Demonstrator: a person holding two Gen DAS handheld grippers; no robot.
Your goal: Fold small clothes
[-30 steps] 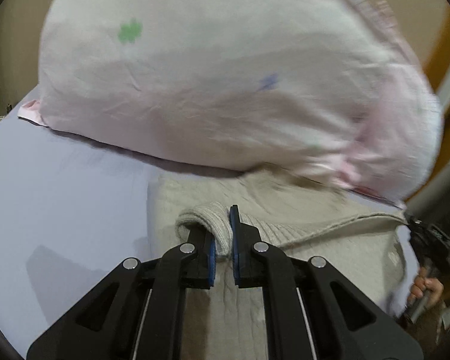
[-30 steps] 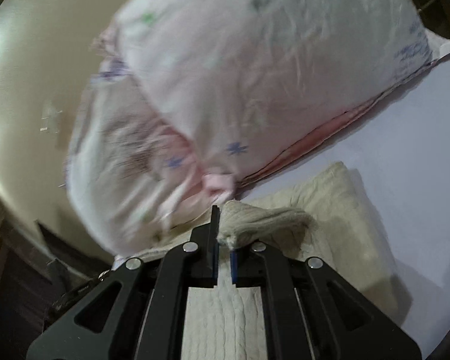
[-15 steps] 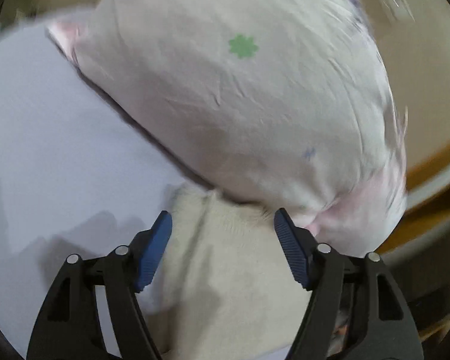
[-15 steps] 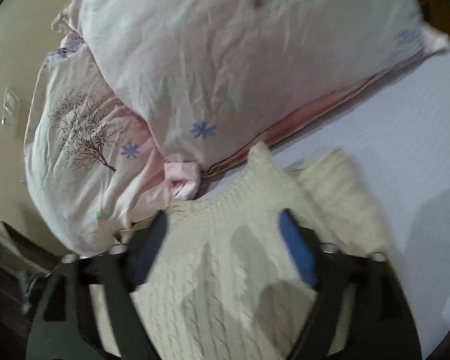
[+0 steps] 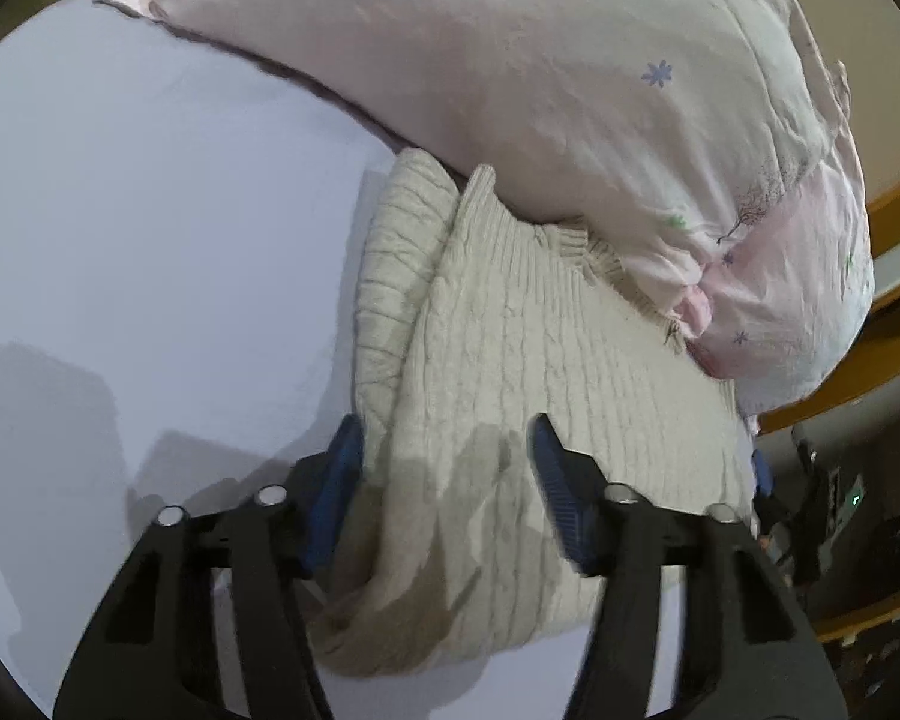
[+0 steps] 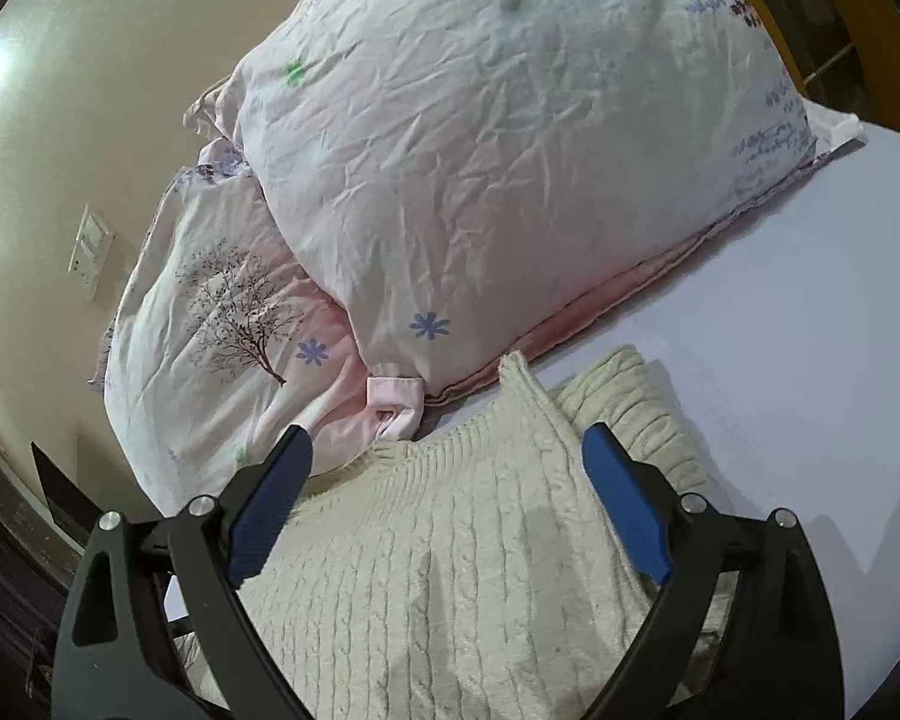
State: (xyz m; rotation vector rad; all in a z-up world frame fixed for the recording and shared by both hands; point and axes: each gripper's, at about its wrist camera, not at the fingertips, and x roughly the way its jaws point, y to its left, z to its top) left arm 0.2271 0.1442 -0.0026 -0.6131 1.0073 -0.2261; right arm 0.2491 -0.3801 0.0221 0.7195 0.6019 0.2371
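while both tools sat spread apart, nothing was gripped by either one. left tool (image 5: 444, 450) had its jaws wide, hovering over the near part of the cream knit sweater (image 5: 510, 372); its left blue pad (image 5: 336, 480) was just at the sweater's folded left edge, can't tell if touching. right tool (image 6: 444, 468) also had jaws wide, framing the sweater (image 6: 450, 570) near its ribbed neckline, nothing between the pads.

sweater lay flat on the bed sheet (image 5: 150, 240), cable-knit face up. one side was folded over: a ribbed sleeve layer (image 5: 390, 264) ran along the left edge in the left wrist view, and showed as the ribbed piece (image 6: 642, 408) on the right side in the right wrist view. a pointed corner of the sweater poked up next to that layer. neckline end butted against the pillows, its edge tucked just under them.

top pillow (image 6: 510, 150) was pale pink with small blue and green flower prints, stacked on a second pillow (image 6: 228, 312) with a tree print. cream wall (image 6: 60, 120) behind had a switch plate (image 6: 93, 252). wooden bed frame (image 5: 894, 210) was visible at the right edge of the left wrist view. tool shadows fell on sheet and sweater.
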